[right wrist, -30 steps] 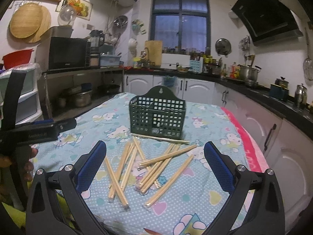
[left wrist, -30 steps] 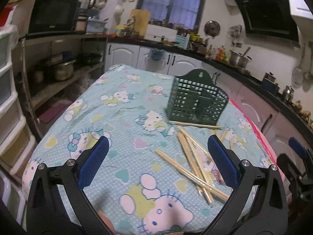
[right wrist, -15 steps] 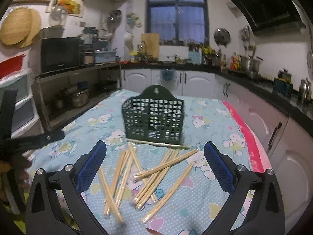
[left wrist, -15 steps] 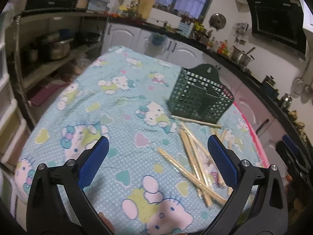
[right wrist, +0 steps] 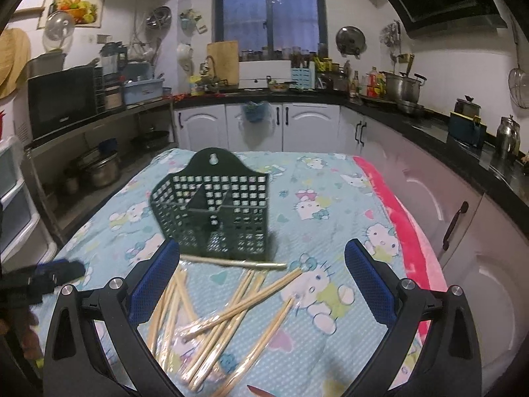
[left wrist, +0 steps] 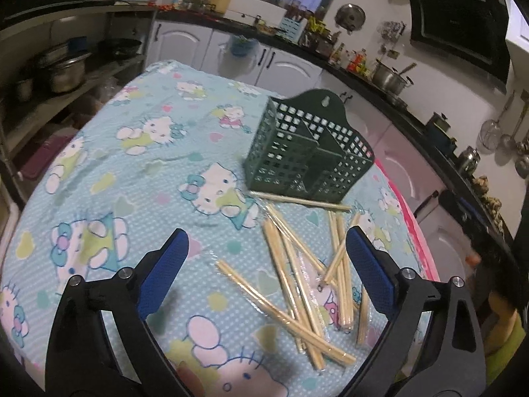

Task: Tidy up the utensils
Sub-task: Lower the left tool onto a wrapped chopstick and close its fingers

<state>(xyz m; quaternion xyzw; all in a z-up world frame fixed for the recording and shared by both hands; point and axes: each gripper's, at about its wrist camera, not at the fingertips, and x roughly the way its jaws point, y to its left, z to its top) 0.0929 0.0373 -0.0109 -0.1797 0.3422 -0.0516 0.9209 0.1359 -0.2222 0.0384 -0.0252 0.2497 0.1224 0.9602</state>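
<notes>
- Pale wooden chopsticks in clear plastic sleeves [left wrist: 297,281] lie scattered on a table under a light-blue cartoon-cat tablecloth [left wrist: 139,178], just in front of the empty dark-green perforated plastic utensil holder [left wrist: 307,155].
- The left gripper [left wrist: 264,274], jaws wide but closing, holds nothing.
- The right gripper [right wrist: 261,284] hangs wide open and empty above the chopsticks.

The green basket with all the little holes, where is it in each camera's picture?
Left wrist view: the dark green plastic holder with square holes stands right of centre on the cartoon-cat tablecloth, behind the scattered wooden chopsticks.
Right wrist view: the holder stands left of centre, above the chopsticks.
Shared landmark: the single chopstick lying across the holder's front foot.
</notes>
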